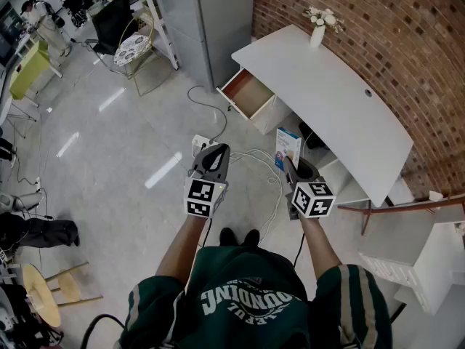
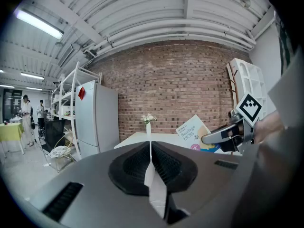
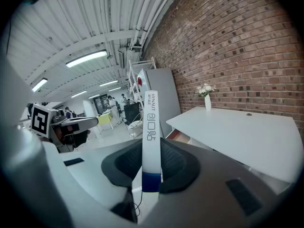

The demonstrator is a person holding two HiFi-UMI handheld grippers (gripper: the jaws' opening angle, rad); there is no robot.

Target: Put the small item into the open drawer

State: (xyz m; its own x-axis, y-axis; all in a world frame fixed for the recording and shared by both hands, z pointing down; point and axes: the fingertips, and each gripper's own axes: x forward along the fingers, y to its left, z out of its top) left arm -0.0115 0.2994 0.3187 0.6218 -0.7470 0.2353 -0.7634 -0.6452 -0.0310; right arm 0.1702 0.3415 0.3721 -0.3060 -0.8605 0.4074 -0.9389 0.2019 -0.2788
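My right gripper (image 1: 290, 167) (image 3: 151, 175) is shut on a flat white-and-blue bandage box (image 1: 287, 148) (image 3: 151, 137), held upright and edge-on between the pads; the same box (image 2: 192, 133) shows in the left gripper view at right. My left gripper (image 1: 213, 156) (image 2: 150, 167) is shut with nothing between its jaws. The open drawer (image 1: 248, 94) (image 3: 179, 136), wood-lined and empty as far as I see, juts from the left end of the white desk (image 1: 349, 115) (image 3: 242, 137), ahead of both grippers.
A white vase of flowers (image 1: 318, 27) (image 3: 207, 99) stands at the desk's far corner by the brick wall. A power strip (image 1: 200, 142) and white cables (image 1: 265, 184) lie on the floor. A grey cabinet (image 1: 207, 20), a white shelf (image 1: 425, 264) and distant people (image 3: 116, 101) are around.
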